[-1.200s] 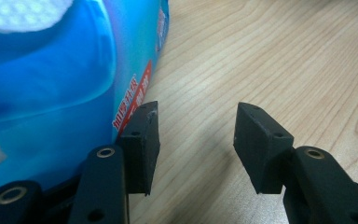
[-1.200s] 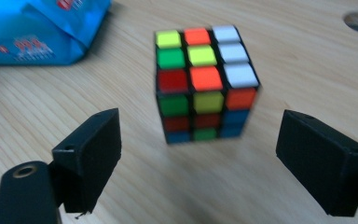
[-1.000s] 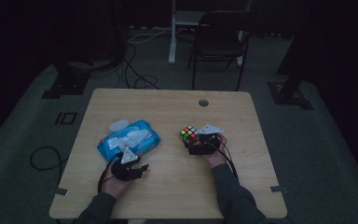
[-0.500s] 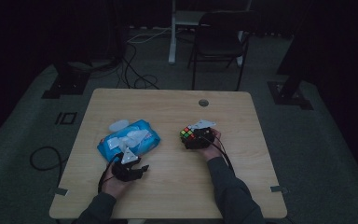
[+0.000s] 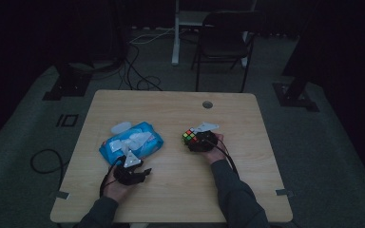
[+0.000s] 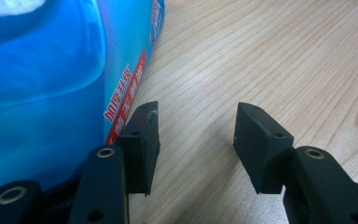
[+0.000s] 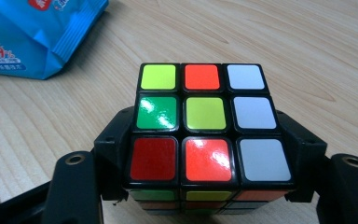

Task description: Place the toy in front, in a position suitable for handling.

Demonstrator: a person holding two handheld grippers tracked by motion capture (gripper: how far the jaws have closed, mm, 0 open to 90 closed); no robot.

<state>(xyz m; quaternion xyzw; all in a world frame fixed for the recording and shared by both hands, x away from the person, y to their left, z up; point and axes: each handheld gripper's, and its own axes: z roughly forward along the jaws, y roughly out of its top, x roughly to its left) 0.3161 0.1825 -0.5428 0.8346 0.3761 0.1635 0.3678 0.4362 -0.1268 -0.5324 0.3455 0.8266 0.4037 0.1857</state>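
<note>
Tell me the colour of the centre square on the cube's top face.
Yellow-green, seen best in the right gripper view on the cube.

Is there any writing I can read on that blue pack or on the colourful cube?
"加厚升级": white characters on a red stripe down the side of the blue wipes pack, in the left gripper view; my best reading.
More white characters lower on that stripe: cut off by the jaw, unreadable.
White print on the pack's corner, right gripper view: too blurred to read.
Puzzle cube between the right gripper jaws: plain coloured stickers, no writing.
</note>
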